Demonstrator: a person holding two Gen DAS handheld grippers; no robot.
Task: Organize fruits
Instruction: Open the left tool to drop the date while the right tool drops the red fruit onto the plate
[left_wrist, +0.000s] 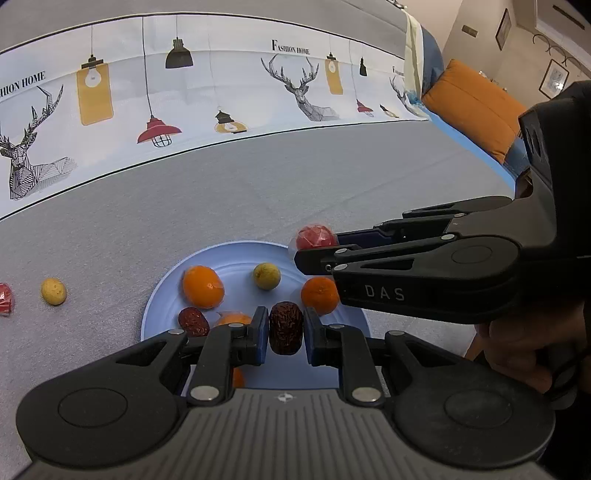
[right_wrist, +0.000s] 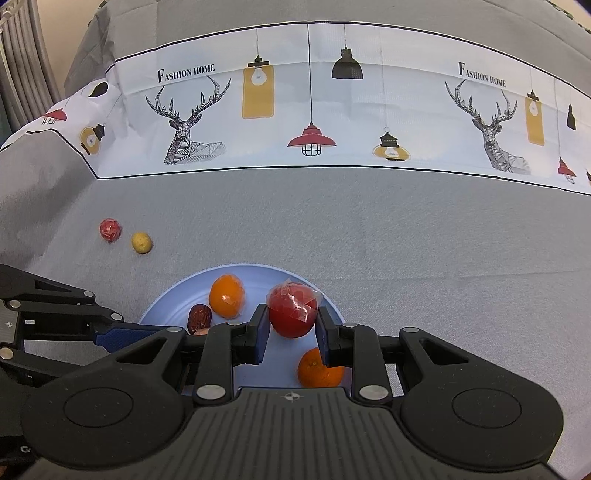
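Left gripper (left_wrist: 285, 332) is clenched on a dark brown, wrinkled date (left_wrist: 286, 328), oblong and held upright between the blue pads, above the near part of the plate (left_wrist: 162, 291).

Right gripper (right_wrist: 291, 325) grips a round red fruit (right_wrist: 292, 314) wrapped in clear, crinkled film; both pads press its sides. It hangs over the plate's right part.

The plate is pale blue, round, on a grey tablecloth (right_wrist: 369, 229). On it lie:
- a large orange (left_wrist: 203, 287) in glossy film, left of centre;
- a smaller orange (left_wrist: 320, 294) on the right;
- a small pale yellow-green fruit (left_wrist: 266, 275) toward the far side;
- a second date (left_wrist: 193, 322), reddish brown, at the near left edge;
- another orange piece (left_wrist: 233, 319), mostly hidden behind the left gripper.

Off the plate, well to its left on the cloth: one yellow speckled fruit (left_wrist: 54, 291) and, just beside it, a wrapped red fruit (right_wrist: 110, 230).

A printed band (right_wrist: 280, 110) with deer and lamps crosses the far cloth.
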